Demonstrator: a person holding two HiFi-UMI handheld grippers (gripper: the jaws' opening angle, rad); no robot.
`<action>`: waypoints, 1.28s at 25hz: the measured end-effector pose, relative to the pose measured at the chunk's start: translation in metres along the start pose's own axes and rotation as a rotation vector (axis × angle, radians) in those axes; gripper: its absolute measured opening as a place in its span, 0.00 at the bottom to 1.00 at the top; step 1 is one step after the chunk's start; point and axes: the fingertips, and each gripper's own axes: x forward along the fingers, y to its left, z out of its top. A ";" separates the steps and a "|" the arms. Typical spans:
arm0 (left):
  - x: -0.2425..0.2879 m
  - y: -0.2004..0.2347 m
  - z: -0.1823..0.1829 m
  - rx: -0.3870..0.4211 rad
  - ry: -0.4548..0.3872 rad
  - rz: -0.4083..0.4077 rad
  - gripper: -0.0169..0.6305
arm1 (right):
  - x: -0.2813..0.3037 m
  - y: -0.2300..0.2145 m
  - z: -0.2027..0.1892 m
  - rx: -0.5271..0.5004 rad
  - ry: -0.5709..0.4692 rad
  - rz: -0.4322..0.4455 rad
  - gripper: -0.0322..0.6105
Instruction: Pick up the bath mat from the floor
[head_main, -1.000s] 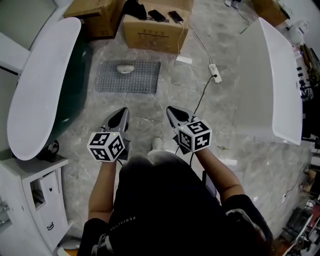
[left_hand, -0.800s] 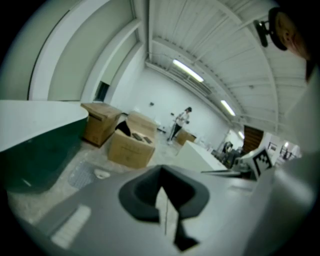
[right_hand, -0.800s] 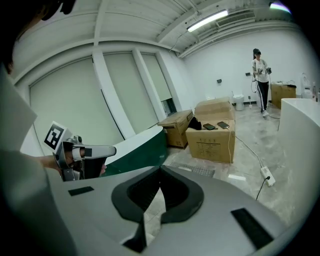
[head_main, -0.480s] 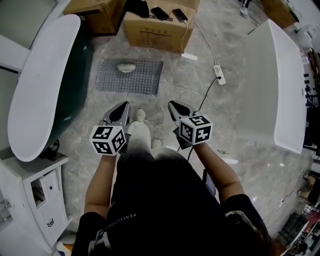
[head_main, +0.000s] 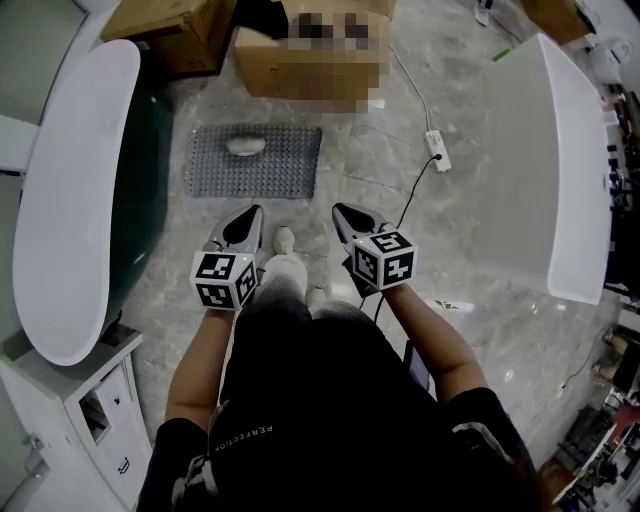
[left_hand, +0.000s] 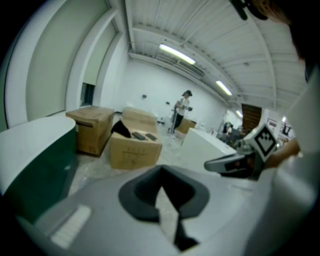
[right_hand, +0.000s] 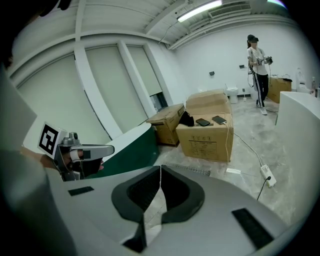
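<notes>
I am on the approach, with nothing picked up yet. My left gripper (head_main: 245, 222) and my right gripper (head_main: 350, 218) are side by side in front of me, both pointing forward and down at the grey marbled floor (head_main: 370, 170). In each gripper view the two dark pads meet at their tips, so both tools are closed, with only floor showing behind them and nothing in their hold.

The grey studded rubber bath mat (head_main: 275, 170) lies flat on the floor ahead of both tips, clear of them. It sits straight beyond the left gripper and ahead and to the left of the right one. A pale rounded lump (head_main: 245, 145) rests on the mat's far half; I cannot tell what it is. Past the mat's far edge stands a brown cardboard box (head_main: 265, 75). Outboard of my left gripper is a white bathtub with a dark green side (head_main: 70, 200), and outboard of my right gripper a white power strip on a black cable (head_main: 436, 148). My pale shoe (head_main: 285, 240) shows between the two tools.

Next, I judge, I must close the gap and go lower, open both pairs of jaws, and work a jaw under the mat's near edge at each corner. The mat lies flat, so the pinch will need a low angle. The lump may roll off as the edge lifts.
</notes>
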 end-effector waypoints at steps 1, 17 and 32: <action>0.007 0.007 0.001 0.004 0.010 -0.003 0.03 | 0.010 -0.001 0.004 0.007 0.006 -0.005 0.05; 0.087 0.072 -0.018 0.021 0.182 -0.117 0.04 | 0.132 -0.036 0.020 0.079 0.153 -0.095 0.15; 0.172 0.112 -0.059 -0.132 0.219 0.106 0.04 | 0.220 -0.143 -0.032 0.087 0.335 -0.069 0.21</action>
